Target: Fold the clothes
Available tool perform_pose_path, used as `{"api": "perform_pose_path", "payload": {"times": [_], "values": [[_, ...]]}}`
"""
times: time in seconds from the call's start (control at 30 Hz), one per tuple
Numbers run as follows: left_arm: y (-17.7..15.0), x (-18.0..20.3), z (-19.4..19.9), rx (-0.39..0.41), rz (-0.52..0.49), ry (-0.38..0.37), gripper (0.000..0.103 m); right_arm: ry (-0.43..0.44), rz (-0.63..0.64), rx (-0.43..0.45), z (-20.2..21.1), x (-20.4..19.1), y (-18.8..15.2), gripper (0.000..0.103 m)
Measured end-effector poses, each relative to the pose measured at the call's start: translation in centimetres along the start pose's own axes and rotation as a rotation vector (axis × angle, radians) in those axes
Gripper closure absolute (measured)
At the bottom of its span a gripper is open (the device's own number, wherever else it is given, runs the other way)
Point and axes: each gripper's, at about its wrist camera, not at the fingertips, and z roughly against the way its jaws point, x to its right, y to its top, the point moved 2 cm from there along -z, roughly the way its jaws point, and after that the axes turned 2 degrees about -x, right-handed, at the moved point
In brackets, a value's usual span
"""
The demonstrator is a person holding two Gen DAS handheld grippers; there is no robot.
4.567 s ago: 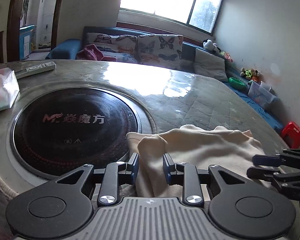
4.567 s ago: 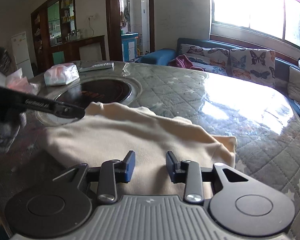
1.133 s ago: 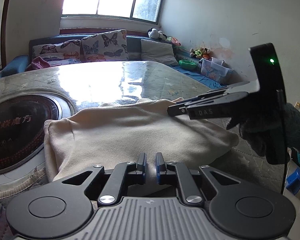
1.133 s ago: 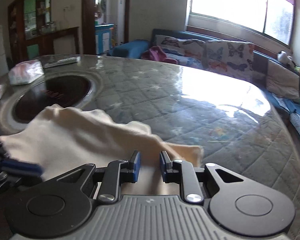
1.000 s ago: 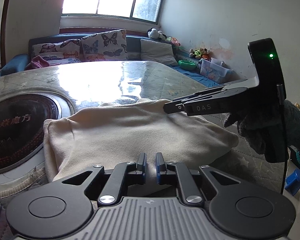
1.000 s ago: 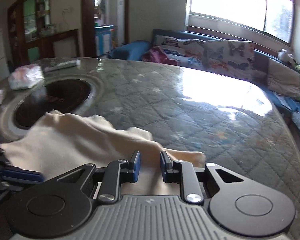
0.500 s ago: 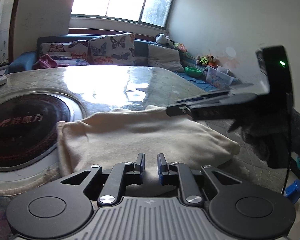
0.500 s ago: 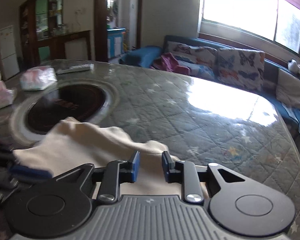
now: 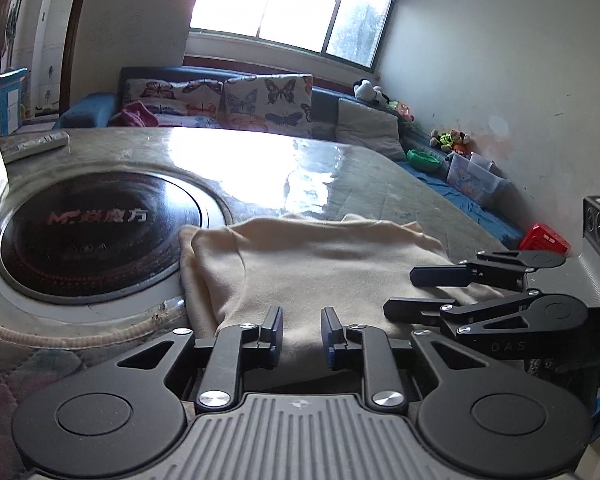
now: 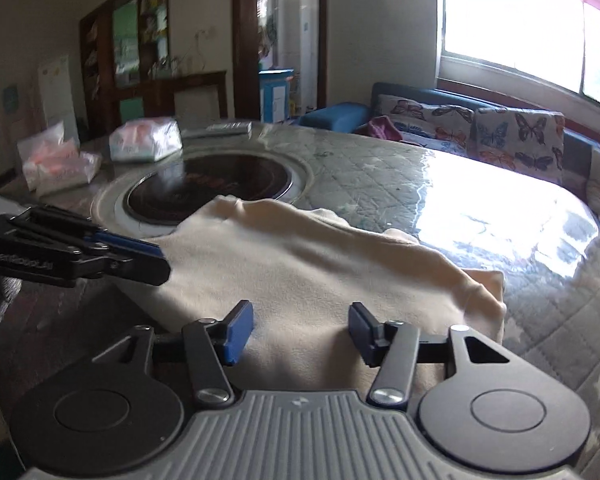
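A cream garment [image 9: 312, 264] lies folded on the round quilted table, also seen in the right wrist view [image 10: 300, 264]. My left gripper [image 9: 301, 334] is at its near edge, jaws a little apart with cloth lying between them, not clamped. It shows from the side at left in the right wrist view [image 10: 140, 260]. My right gripper [image 10: 298, 330] is open wide over the garment's near edge, holding nothing. It shows from the side at right in the left wrist view [image 9: 420, 288].
A black round cooktop [image 9: 96, 232] is set in the table [image 9: 380, 184] left of the garment. Tissue packs [image 10: 146, 138] and a remote [image 10: 228, 129] lie at the far side. A sofa with butterfly cushions [image 9: 268, 96] stands behind.
Both grippers were shut on the garment's edge and lifting it; now the garment lies flat, the right jaws have opened wide and the left jaws have opened a little.
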Motion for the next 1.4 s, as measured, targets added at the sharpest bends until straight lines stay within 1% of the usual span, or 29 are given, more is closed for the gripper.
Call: {"api": "perform_pose_path", "payload": {"times": [0.03,0.17,0.23,0.3,0.4,0.43,0.47,0.5,0.53,0.57,0.63,0.7,0.87,0.9,1.07,1.2,1.4], "values": [[0.0,-0.1,0.0,0.001,0.003,0.009,0.075,-0.003,-0.011,0.005,0.1,0.3,-0.1,0.036],[-0.5,-0.7,-0.3,-0.012,0.024,0.038,0.075,0.001,-0.028,0.016,0.0,0.8,-0.7,0.031],[-0.6,-0.6,-0.4,-0.008,0.023,0.043,0.073,0.003,-0.032,0.016,0.0,0.9,-0.7,0.027],[-0.5,-0.4,-0.4,-0.008,0.031,0.043,0.067,0.006,-0.035,0.012,0.0,0.9,-0.8,0.021],[-0.4,0.0,-0.3,-0.005,0.033,0.042,0.053,0.01,-0.038,0.008,-0.1,1.0,-0.8,0.016],[-0.4,0.2,-0.2,-0.003,0.031,0.043,0.05,0.016,-0.041,0.007,-0.1,1.0,-0.8,0.011],[-0.4,0.4,-0.2,-0.001,0.029,0.044,0.044,0.021,-0.043,0.005,-0.2,1.1,-0.8,0.008],[-0.4,0.5,-0.1,0.003,0.026,0.052,0.035,0.026,-0.046,0.004,-0.2,1.1,-0.9,0.001],[-0.3,0.6,0.0,0.007,0.023,0.063,0.031,0.028,-0.042,0.001,-0.2,1.0,-0.9,0.0],[-0.3,0.6,0.0,0.011,0.019,0.073,0.026,0.031,-0.038,-0.002,-0.3,0.9,-0.9,0.0],[-0.1,0.5,0.1,0.016,0.024,0.085,0.022,0.035,-0.03,-0.007,-0.4,0.7,-0.9,0.0],[0.0,0.4,0.1,0.019,0.03,0.095,0.014,0.041,-0.038,-0.008,-0.4,0.8,-0.9,0.0],[0.2,-0.1,0.2,0.021,0.052,0.127,0.002,0.035,-0.032,-0.015,-0.5,0.6,-1.0,0.0],[0.2,-0.2,0.3,0.022,0.057,0.133,0.0,0.031,-0.028,-0.018,-0.5,0.6,-1.0,0.0],[0.3,-0.5,0.3,0.028,0.061,0.161,0.0,0.008,-0.001,-0.029,-0.8,0.0,-1.0,0.0],[0.1,-0.8,0.1,0.015,0.082,0.179,0.0,-0.005,0.015,-0.034,-0.9,-0.2,-1.0,0.0],[-0.4,-1.5,-0.4,-0.028,0.131,0.208,0.0,-0.008,0.02,-0.036,-1.0,-0.4,-1.1,0.0]]}}
